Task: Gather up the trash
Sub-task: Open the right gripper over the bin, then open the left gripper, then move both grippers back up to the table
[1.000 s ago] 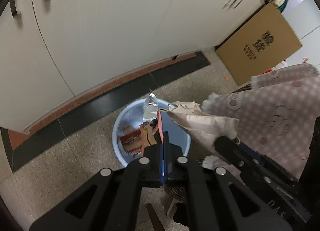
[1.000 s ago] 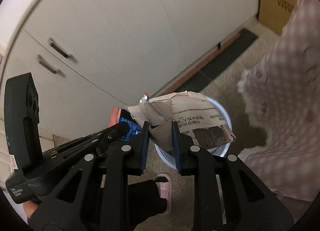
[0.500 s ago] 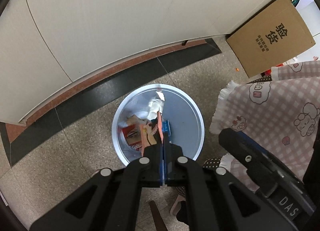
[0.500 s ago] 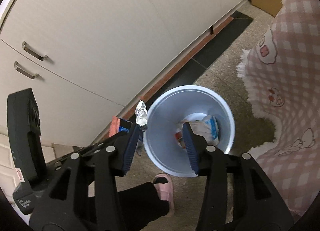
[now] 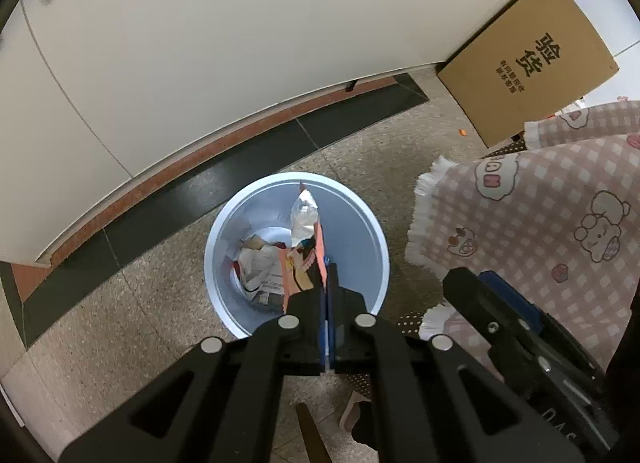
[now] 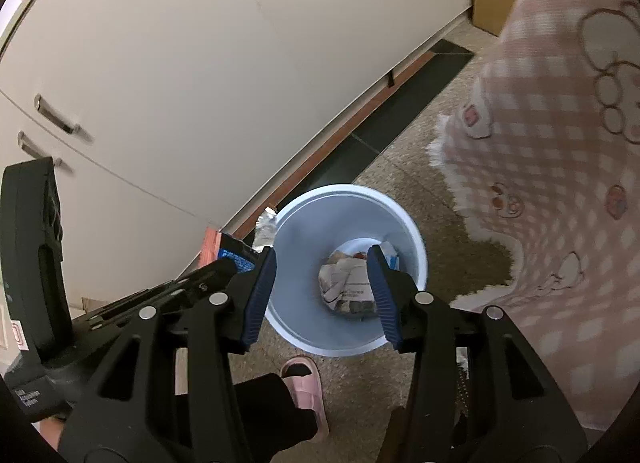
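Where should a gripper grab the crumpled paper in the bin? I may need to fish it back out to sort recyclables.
Come straight down through the open mouth of the trash bin; its walls block any side approach. The crumpled paper lies on the bottom, so pinching a raised fold on its upper surface looks best. The right gripper is open above it; the left gripper holds a snack wrapper.

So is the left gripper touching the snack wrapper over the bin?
Touching. The left wrist view shows the left gripper shut on the snack wrapper, its lower edge pinched between the pads above the bin.

"验货" on cardboard box (image 5: 528,61)
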### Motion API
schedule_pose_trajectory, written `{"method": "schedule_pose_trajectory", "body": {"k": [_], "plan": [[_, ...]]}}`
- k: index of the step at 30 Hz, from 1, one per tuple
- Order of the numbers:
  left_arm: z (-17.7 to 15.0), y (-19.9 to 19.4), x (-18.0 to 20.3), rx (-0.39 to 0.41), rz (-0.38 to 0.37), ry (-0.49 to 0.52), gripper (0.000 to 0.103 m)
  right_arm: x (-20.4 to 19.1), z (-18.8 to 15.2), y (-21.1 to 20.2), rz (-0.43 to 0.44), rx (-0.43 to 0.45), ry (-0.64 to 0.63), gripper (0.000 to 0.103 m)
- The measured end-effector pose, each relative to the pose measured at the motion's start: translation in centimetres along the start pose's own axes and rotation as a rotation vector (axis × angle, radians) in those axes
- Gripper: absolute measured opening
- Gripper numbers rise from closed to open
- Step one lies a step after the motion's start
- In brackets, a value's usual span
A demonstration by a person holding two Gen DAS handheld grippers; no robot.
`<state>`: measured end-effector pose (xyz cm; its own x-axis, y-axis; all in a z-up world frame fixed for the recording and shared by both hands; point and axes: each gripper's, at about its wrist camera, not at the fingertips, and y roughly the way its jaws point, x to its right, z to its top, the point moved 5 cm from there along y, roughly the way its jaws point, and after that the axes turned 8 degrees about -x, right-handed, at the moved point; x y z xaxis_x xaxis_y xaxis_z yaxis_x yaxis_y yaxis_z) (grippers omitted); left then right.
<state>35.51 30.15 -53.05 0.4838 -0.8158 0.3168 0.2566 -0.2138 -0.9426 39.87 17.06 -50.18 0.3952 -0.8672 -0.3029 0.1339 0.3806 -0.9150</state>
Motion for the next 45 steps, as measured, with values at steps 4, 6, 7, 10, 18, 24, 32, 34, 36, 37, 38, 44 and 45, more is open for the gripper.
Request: {"method": "schedule_pose_trajectory", "body": {"k": [4, 6, 7, 10, 18, 24, 32, 34, 36, 37, 38, 44, 45], "plan": [[0.1, -0.4, 1.4, 0.008, 0.001, 0.028, 0.001, 1.1, 0.0, -1.4, 0.01, 0.034, 0.037, 0.049], [0.0, -0.6, 2.1, 0.016, 0.003, 0.041, 0.002, 1.8, 0.0, -2.1, 0.01, 0.041, 0.055, 0.049], [0.0, -0.8, 2.4, 0.019, 0.006, 0.046, 0.003, 2.1, 0.0, -2.4, 0.009, 0.046, 0.061, 0.049], [-0.2, -1.0, 3.0, 0.015, 0.007, 0.059, 0.022, 2.5, -0.1, -3.4, 0.009, 0.058, 0.076, 0.049], [-0.6, -3.4, 3.8, 0.054, 0.035, 0.085, 0.054, 2.8, -0.5, -5.2, 0.016, 0.077, 0.095, 0.05], [-0.7, -6.5, 3.7, 0.1, 0.056, 0.096, 0.06, 1.5, -0.6, -7.2, 0.018, 0.11, 0.084, 0.05], [-2.0, -12.2, 3.0, 0.2, 0.083, 0.078, 0.068, -0.8, -1.9, -11.0, 0.065, 0.147, 0.052, 0.051], [-2.6, -14.1, 2.8, 0.224, 0.094, 0.065, 0.068, -1.6, -2.1, -12.2, 0.091, 0.153, 0.04, 0.051], [-3.2, -15.8, 2.9, 0.249, 0.095, 0.041, 0.07, -2.7, -2.4, -13.7, 0.118, 0.168, 0.02, 0.051], [-3.5, -16.8, 2.9, 0.263, 0.091, 0.027, 0.071, -3.1, -2.5, -14.5, 0.128, 0.175, 0.011, 0.051], [-3.8, -17.7, 2.8, 0.278, 0.084, 0.016, 0.071, -3.9, -2.7, -15.5, 0.15, 0.184, 0.0, 0.051], [-5.4, -25.1, 3.7, 0.424, 0.06, 0.004, 0.072, -6.2, -3.3, -21.6, 0.206, 0.282, -0.053, 0.051], [-5.6, -26.0, 4.1, 0.442, 0.057, 0.006, 0.074, -6.4, -3.3, -22.4, 0.209, 0.299, -0.057, 0.052]]}}
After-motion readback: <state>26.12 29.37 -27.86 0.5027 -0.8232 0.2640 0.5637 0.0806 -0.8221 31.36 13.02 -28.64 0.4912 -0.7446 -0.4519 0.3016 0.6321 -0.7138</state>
